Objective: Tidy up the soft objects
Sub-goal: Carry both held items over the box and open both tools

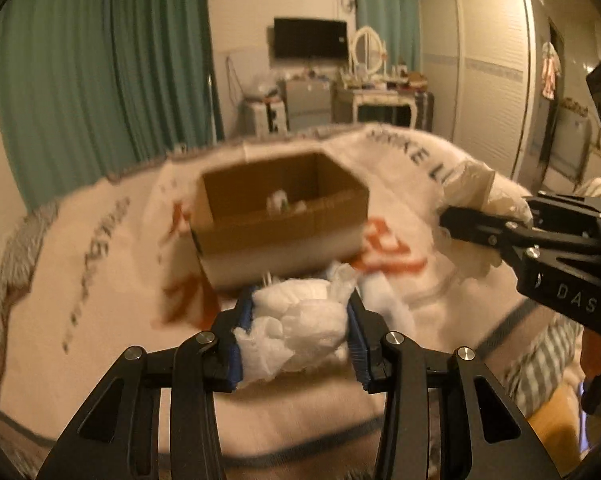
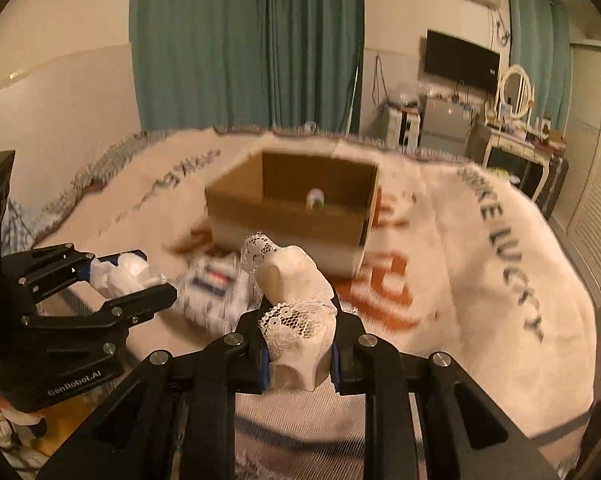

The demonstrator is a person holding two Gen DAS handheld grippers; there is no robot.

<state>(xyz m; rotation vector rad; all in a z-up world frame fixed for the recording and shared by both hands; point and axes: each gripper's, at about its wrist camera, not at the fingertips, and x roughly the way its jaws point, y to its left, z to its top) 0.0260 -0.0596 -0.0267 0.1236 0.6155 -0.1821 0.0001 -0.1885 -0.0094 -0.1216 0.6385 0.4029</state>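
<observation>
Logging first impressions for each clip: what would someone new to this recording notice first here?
Both grippers are loaded: the left gripper is shut on a crumpled white bundle, and the right gripper is shut on a cream lace-trimmed piece. Straight ahead of both, an open cardboard box stands on the white blanket with orange and dark lettering, something small and pale already inside. Teal curtains hang behind.

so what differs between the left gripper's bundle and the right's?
The white bundle in the left gripper is plain, crumpled and wide; the cream bundle in the right gripper is smoother, lace-trimmed and stands taller. The jaws are shut on both, short of the cardboard box.
</observation>
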